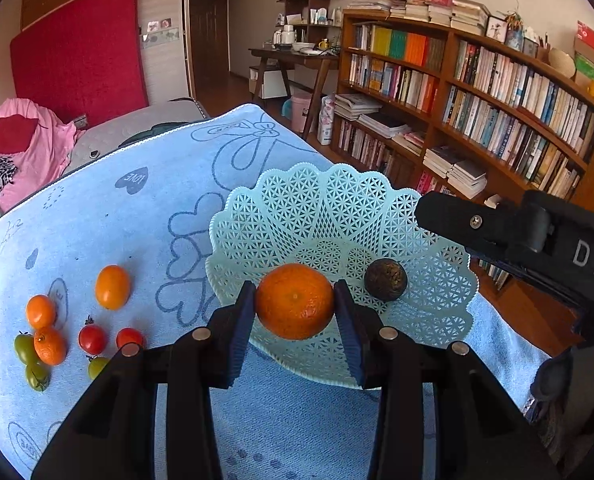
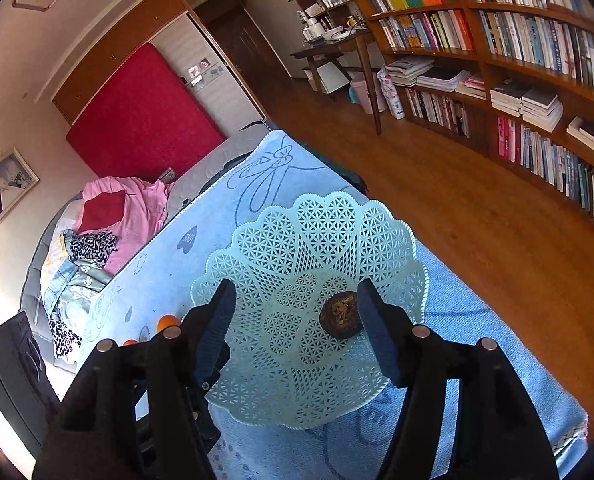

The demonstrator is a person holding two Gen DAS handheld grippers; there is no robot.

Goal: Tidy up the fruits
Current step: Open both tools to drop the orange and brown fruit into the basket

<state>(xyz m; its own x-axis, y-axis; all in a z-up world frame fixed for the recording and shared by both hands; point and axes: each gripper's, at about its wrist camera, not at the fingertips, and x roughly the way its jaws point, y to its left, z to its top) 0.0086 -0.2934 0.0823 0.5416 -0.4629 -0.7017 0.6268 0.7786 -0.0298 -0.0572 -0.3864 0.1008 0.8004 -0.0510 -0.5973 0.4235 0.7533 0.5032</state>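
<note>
My left gripper (image 1: 295, 308) is shut on a large orange (image 1: 294, 301) and holds it over the near rim of a pale green lattice basket (image 1: 337, 208). A dark brown round fruit (image 1: 385, 279) lies inside the basket. My right gripper (image 2: 297, 320) is open and empty above the basket (image 2: 297, 236), with the dark fruit (image 2: 340, 314) just inside its right finger. The right gripper's body also shows in the left wrist view (image 1: 537, 236) at the right. Left of the basket on the blue towel (image 1: 117, 224) lie small oranges (image 1: 112, 286), red tomatoes (image 1: 92, 339) and green tomatoes (image 1: 25, 348).
The towel covers a table whose far and right edges drop to a wooden floor (image 2: 457, 216). A bookshelf (image 1: 477, 92) stands to the right, a bed with pink bedding (image 1: 37, 140) to the left.
</note>
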